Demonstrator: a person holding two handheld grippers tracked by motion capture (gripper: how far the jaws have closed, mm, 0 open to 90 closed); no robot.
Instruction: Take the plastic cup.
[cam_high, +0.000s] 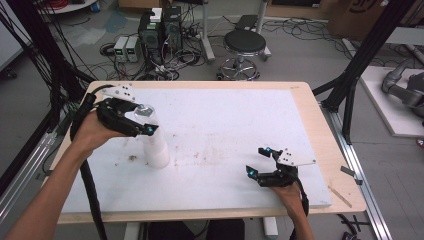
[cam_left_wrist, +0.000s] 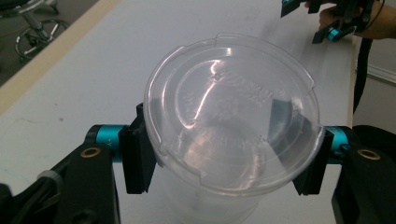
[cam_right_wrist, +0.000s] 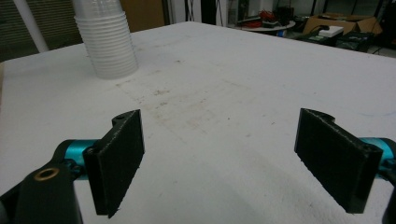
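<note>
A stack of clear plastic cups (cam_high: 157, 150) stands upside down on the left part of the white tabletop (cam_high: 225, 120). My left gripper (cam_high: 142, 120) comes in from the left at the top of the stack. In the left gripper view its black pads press on both sides of the topmost cup (cam_left_wrist: 231, 112), whose round base faces the camera. My right gripper (cam_high: 258, 161) rests low over the table near the front right, jaws wide apart with nothing between them (cam_right_wrist: 219, 158). The cup stack (cam_right_wrist: 108, 42) stands far off at the upper left of the right gripper view. The right gripper (cam_left_wrist: 322, 18) also shows far off in the left gripper view.
The white board lies on a wooden table (cam_high: 320, 125) with a bare rim at the right. Beyond the far edge stand a black stool (cam_high: 244, 45) and computer boxes with cables (cam_high: 160, 30) on the floor. Black frame posts (cam_high: 360, 60) rise at the right.
</note>
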